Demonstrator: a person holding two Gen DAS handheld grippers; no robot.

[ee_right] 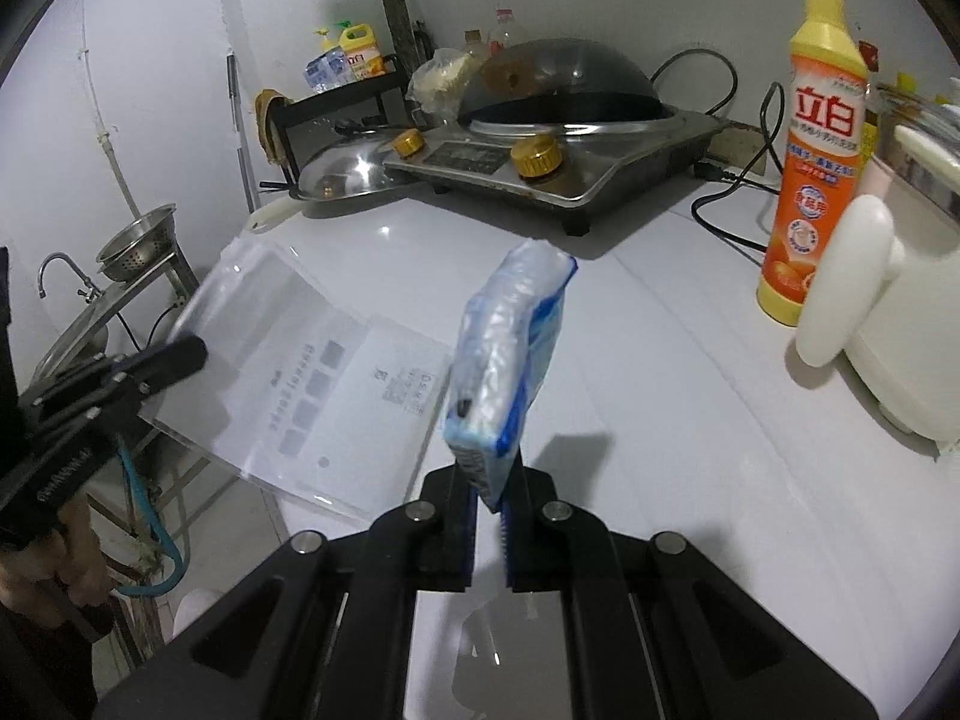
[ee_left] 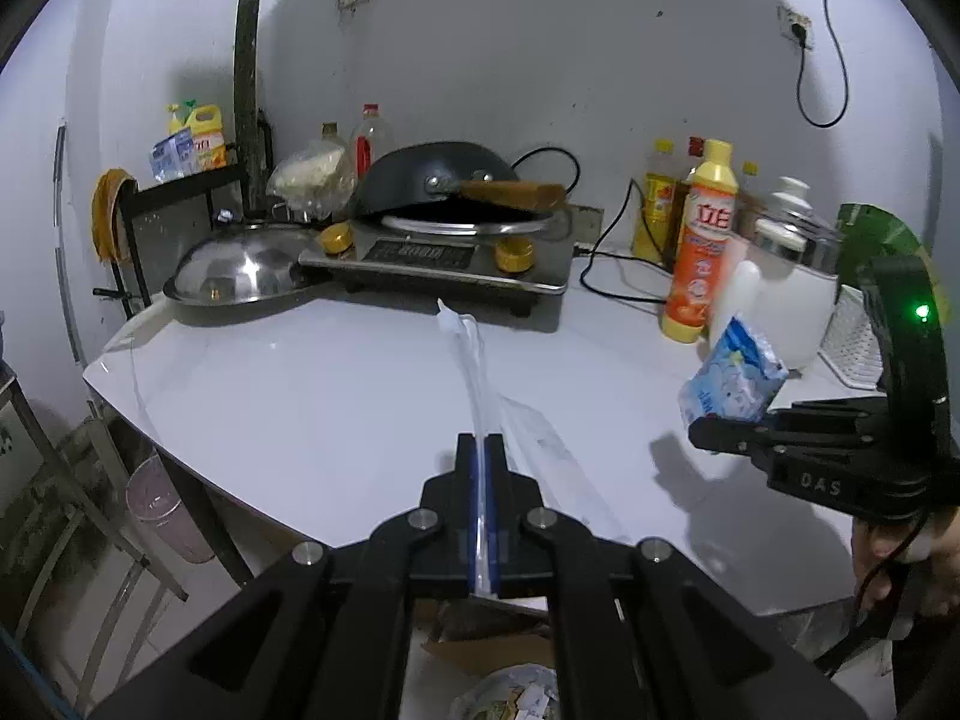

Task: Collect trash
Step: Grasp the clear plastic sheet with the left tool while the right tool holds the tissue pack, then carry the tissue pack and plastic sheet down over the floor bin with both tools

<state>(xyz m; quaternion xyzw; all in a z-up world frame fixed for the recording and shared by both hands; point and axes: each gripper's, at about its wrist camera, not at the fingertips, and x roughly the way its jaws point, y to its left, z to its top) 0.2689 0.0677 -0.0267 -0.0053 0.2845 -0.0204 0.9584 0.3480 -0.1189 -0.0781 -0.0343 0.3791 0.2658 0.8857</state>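
My left gripper [ee_left: 481, 450] is shut on a clear plastic bag [ee_left: 474, 372], seen edge-on and lifted off the white table [ee_left: 270, 408]. From the right wrist view the same bag [ee_right: 300, 372] is a flat see-through sheet with grey print, pinched at its left edge by the left gripper [ee_right: 192, 354]. My right gripper [ee_right: 487, 474] is shut on a crumpled blue and white packet [ee_right: 510, 348], held upright above the table [ee_right: 690, 450]. That packet [ee_left: 732, 378] and the right gripper [ee_left: 708, 432] also show at the right of the left wrist view.
A stove [ee_left: 444, 258] with a black wok [ee_left: 438, 180] stands at the back, a steel lid [ee_left: 240, 270] beside it. An orange detergent bottle [ee_right: 816, 150], a white appliance [ee_right: 888, 324] and black cables [ee_right: 720, 216] crowd the right. Below the table edge sits a box of rubbish [ee_left: 510, 684].
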